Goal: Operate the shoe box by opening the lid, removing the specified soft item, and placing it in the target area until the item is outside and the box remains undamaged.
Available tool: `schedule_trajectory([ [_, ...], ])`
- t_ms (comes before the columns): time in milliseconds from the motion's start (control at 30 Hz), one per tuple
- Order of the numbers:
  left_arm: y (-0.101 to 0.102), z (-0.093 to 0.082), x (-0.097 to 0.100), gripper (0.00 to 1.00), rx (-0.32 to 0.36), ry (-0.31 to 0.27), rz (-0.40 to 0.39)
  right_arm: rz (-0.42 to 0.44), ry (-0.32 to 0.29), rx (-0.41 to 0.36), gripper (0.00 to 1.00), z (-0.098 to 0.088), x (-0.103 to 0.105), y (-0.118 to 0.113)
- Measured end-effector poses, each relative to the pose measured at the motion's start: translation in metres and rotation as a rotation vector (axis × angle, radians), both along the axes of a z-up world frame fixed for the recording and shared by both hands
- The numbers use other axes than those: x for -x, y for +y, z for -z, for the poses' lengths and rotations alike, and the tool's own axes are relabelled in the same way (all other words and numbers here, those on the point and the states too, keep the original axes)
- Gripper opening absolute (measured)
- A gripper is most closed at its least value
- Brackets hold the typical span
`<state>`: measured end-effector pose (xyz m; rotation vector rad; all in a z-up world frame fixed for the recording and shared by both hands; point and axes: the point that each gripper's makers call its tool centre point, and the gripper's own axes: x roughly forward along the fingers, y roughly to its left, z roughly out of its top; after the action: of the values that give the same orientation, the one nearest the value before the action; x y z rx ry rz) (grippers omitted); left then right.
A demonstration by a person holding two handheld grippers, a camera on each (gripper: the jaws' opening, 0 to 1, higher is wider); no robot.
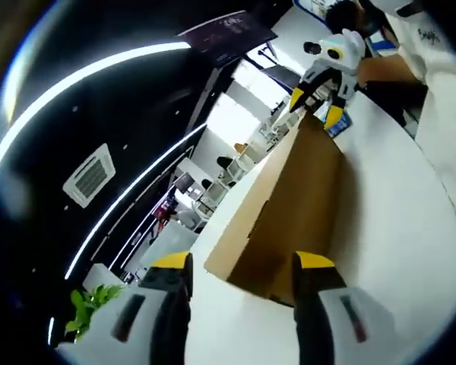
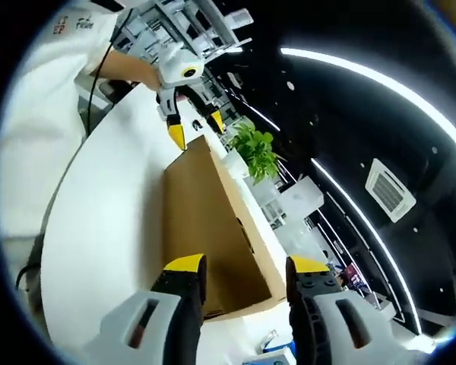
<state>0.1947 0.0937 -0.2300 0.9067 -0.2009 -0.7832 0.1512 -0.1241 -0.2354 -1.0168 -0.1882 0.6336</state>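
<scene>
A brown cardboard shoe box (image 1: 289, 198) lies on the white table (image 1: 395, 243) with its lid down; what is inside is hidden. In the left gripper view my left gripper (image 1: 243, 268) is open, its yellow-tipped jaws standing wide just short of the box's near end. At the far end of the box sits my right gripper (image 1: 317, 108), open. The right gripper view has the same box (image 2: 205, 220) lengthwise, my right gripper (image 2: 245, 268) open at its near end, and my left gripper (image 2: 194, 129) open at the far end.
A person in a white shirt (image 2: 53, 84) stands along the table's edge (image 2: 49, 251). A green plant (image 2: 254, 152) is beyond the box's far end. Office desks and chairs (image 1: 235, 163) lie past the table. A blue item (image 1: 338, 125) rests by the box's far corner.
</scene>
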Motion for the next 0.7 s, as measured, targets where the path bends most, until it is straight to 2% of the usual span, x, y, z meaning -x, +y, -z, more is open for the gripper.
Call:
schedule_trajectory([
  [100,-0.001,-0.002,0.002,0.45,-0.084,-0.061,0.015,-0.012,-0.019,0.019,0.45,-0.001,0.002,0.003],
  [167,-0.001,0.001,0.001,0.4,-0.101,-0.056,0.01,-0.014,-0.026,0.029,0.46,-0.001,0.001,0.003],
  [333,0.001,0.0,-0.003,0.39,-0.093,-0.049,-0.004,-0.005,-0.008,0.034,0.47,0.002,-0.001,0.0],
  [433,0.001,0.004,-0.002,0.39,-0.138,-0.062,0.001,-0.001,-0.023,0.07,0.47,0.002,-0.002,-0.001],
  [467,0.005,0.006,-0.004,0.39,-0.183,-0.083,-0.019,-0.002,-0.024,0.077,0.46,0.002,-0.002,-0.001],
  [700,0.005,0.012,-0.002,0.37,-0.212,-0.094,-0.035,0.024,-0.055,0.151,0.43,0.007,-0.008,-0.004],
])
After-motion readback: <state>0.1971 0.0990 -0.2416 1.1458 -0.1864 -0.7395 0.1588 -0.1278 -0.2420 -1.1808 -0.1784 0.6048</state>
